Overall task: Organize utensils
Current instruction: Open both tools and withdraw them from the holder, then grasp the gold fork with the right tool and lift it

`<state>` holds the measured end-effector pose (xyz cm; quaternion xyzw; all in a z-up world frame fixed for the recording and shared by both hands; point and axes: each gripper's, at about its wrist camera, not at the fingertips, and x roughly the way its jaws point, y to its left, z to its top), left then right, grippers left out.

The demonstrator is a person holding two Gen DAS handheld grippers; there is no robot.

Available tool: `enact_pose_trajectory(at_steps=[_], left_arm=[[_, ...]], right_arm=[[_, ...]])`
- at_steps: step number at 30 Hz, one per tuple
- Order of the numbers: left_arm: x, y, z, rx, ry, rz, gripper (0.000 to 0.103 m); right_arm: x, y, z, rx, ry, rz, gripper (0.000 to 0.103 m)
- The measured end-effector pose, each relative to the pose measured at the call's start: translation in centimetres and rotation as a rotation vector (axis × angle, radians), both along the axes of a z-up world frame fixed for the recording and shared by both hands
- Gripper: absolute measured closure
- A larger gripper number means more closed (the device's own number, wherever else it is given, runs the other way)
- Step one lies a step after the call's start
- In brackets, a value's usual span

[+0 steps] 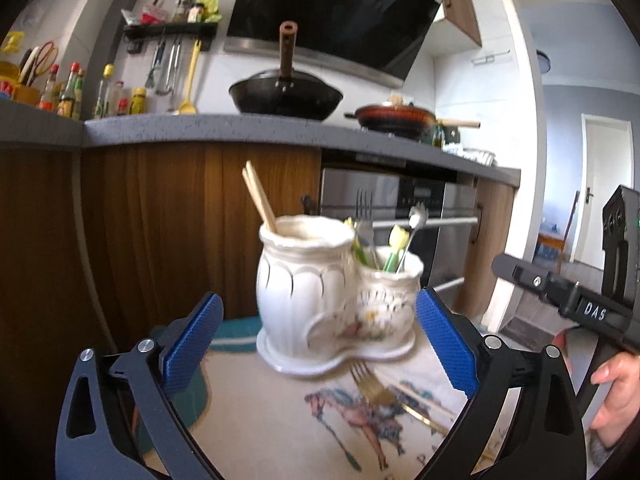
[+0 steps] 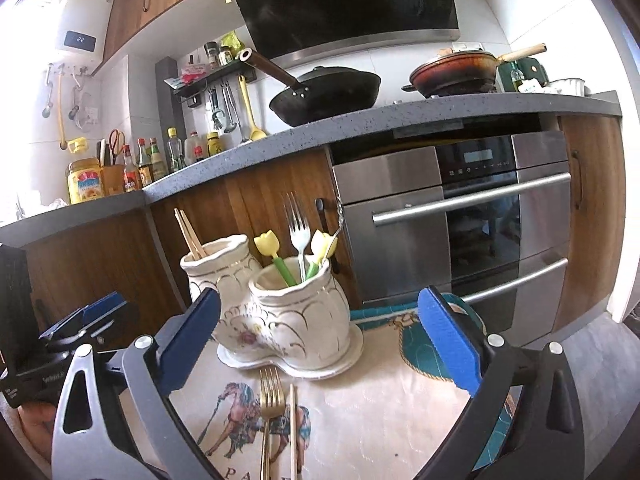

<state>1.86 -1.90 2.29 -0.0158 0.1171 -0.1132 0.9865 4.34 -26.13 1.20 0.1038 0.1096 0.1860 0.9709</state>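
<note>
Nearest, a cream cloth [image 2: 380, 404] printed with a horse covers the tabletop; letters "PA" show at its near edge. A gold fork [image 2: 271, 400] and a single chopstick [image 2: 293, 428] lie side by side on it, just before a white ceramic two-pot holder [image 2: 288, 316]. One pot holds two chopsticks [image 2: 188, 236], the other a silver fork [image 2: 298, 226] and tulip-topped utensils [image 2: 269, 243]. The left gripper [image 1: 320, 336] stands released, jaws wide, holding nothing, as does the right gripper [image 2: 320, 340], whose body reads "DAS" in the left view. Beyond, a grey counter [image 2: 400, 114] carries a black wok [image 2: 328, 96] and a red pan [image 2: 452, 72], above a steel oven [image 2: 460, 208]. A wall heater [image 2: 82, 20] displays "22".
</note>
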Motion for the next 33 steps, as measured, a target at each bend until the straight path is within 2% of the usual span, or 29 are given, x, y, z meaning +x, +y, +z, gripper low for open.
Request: enact_pose_trajectory(at_steps=[8,16,20,25,27,31,33], left_arm=[[-0.3,0.4,-1.4,-0.017,0.099,0.028,0.006],[-0.1,0.0,-2.3,-0.008,0.168,0.001,0.006],[0.2,0.1,-2.5,-0.012,0.183,0.006,0.006],[1.0,1.3,-2.6,-0.039,0.214,0.043,0.006],[1.2,1.6,-2.7,-0.041,0.226,0.059,0.006],[1.6,2.2,-3.0,-0.066,0.261,0.058,0.006],[1.7,2.3,-3.0,-0.073,0.269,0.050,0.006]], right_arm=[[0.0,-0.9,-0.8,0.015,0.062,-0.014,0.005],[1.6,-1.4,-2.7,0.028,0.216,0.013,0.005],[2.3,-0.2,-3.5,-0.030,0.283,0.055,0.005],[2.1,2.9,-4.0,-0.158,0.335,0.144,0.006],[1.8,4.0,-4.2,-0.200,0.345,0.174,0.009],[1.4,6.0,-4.7,-0.273,0.372,0.221,0.025],[1.2,7.4,-5.2,-0.337,0.395,0.242,0.045]])
